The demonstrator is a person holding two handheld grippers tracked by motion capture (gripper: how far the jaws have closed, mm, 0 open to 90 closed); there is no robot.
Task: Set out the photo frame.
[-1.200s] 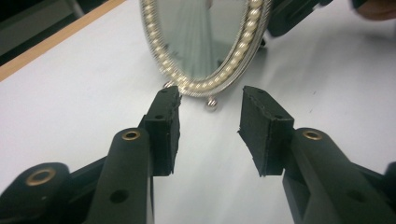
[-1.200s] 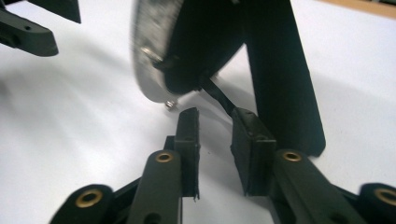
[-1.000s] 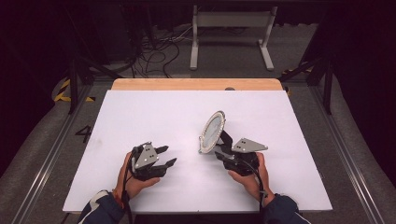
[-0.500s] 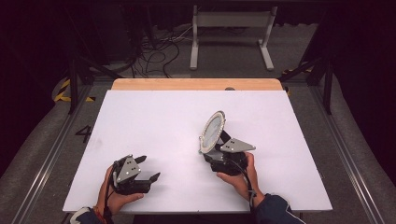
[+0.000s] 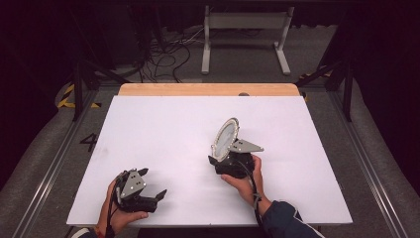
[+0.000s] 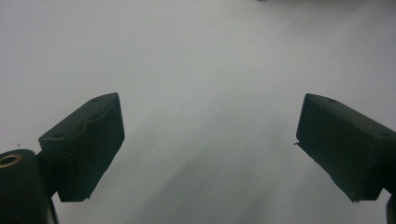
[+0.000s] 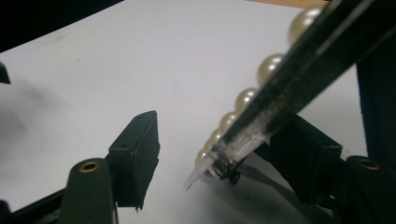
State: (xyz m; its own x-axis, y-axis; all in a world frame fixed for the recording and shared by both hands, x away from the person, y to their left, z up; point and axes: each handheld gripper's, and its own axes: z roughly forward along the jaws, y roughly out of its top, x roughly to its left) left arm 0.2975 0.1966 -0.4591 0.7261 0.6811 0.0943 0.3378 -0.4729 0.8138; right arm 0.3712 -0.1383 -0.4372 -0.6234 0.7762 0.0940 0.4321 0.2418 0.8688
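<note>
Mirror (image 5: pixel 225 137) mid-table (image 5: pixel 163 124), tilted, before right tongs (image 5: pixel 218 157); left tongs (image 5: pixel 153 186) near-left.

My grippers are black: the left gripper (image 5: pixel 148 186) and right gripper (image 5: pixel 218 157) each carry a grey three-cornered plate; a dark-blue sleeve (image 5: pixel 285 220) sits behind the right one.

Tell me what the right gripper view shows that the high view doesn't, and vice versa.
Right gripper view: separate pearl beads along the rim of the mirror, seen edge-on. High view: the mirror's round face, the wooden table edge, floor cables. Both: the pearl-rimmed mirror, the white tabletop, and the right gripper, its jaws just opened wider, the mirror's edge between them.
</note>
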